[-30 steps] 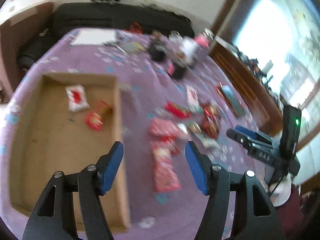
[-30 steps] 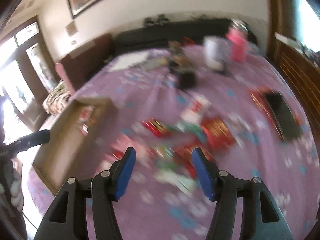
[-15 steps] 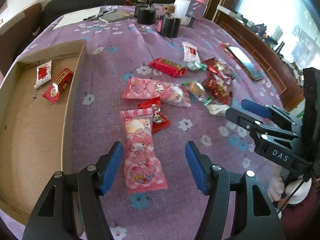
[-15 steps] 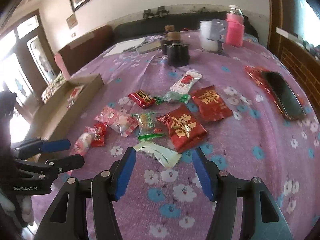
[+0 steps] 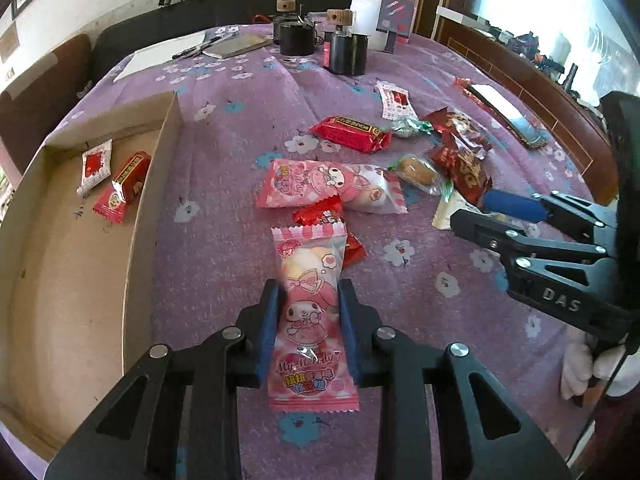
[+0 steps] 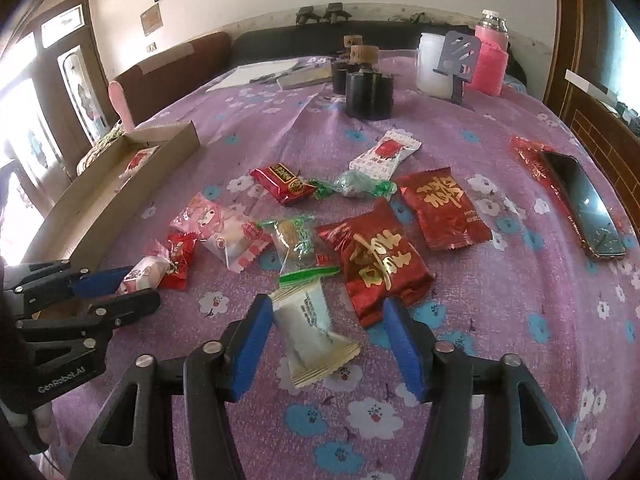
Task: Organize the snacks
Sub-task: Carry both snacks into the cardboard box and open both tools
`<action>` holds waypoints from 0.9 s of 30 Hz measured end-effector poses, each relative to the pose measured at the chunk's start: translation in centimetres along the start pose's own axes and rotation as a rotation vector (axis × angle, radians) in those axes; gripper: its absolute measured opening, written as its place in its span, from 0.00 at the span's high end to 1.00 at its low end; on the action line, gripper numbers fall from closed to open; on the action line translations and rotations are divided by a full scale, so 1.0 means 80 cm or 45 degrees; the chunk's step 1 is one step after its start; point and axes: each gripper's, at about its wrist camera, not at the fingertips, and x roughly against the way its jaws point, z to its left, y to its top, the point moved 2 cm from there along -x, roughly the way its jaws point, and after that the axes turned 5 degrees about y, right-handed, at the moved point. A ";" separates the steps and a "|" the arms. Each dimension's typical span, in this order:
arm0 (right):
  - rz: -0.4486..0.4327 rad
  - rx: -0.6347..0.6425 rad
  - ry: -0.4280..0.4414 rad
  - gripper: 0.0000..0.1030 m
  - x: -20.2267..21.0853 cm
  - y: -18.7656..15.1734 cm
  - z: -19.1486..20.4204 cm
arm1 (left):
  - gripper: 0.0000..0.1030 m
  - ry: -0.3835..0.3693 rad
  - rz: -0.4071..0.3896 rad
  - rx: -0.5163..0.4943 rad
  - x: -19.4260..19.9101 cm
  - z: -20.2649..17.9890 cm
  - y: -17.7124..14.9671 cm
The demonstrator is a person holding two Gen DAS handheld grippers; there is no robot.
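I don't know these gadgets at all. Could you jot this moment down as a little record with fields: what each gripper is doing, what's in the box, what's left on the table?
left gripper: shut on pink My Melody snack packet
right gripper: open, astride white snack packet, not yet gripping
cardboard box: holds white-and-red packet and red packet
loose on purple floral tablecloth: second pink My Melody packet, two large red packets with gold characters, green-wrapped sweets
aside: phone at the table's right edge
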 end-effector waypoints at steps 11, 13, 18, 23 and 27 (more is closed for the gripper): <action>0.031 -0.004 -0.014 0.67 0.010 -0.019 0.003 | 0.75 -0.123 -0.039 0.066 0.039 0.005 -0.012; 0.033 -0.016 -0.010 0.68 0.013 -0.021 0.003 | 0.75 -0.148 -0.043 0.089 0.047 0.010 -0.013; 0.022 -0.018 0.016 0.68 0.032 -0.027 0.015 | 0.75 -0.178 -0.062 0.143 0.074 0.037 -0.014; -0.029 0.028 0.040 0.68 0.065 -0.018 0.041 | 0.75 -0.078 -0.105 0.192 0.098 0.094 -0.005; -0.066 0.055 0.101 0.68 0.083 0.003 0.069 | 0.75 0.012 -0.119 0.256 0.111 0.154 0.009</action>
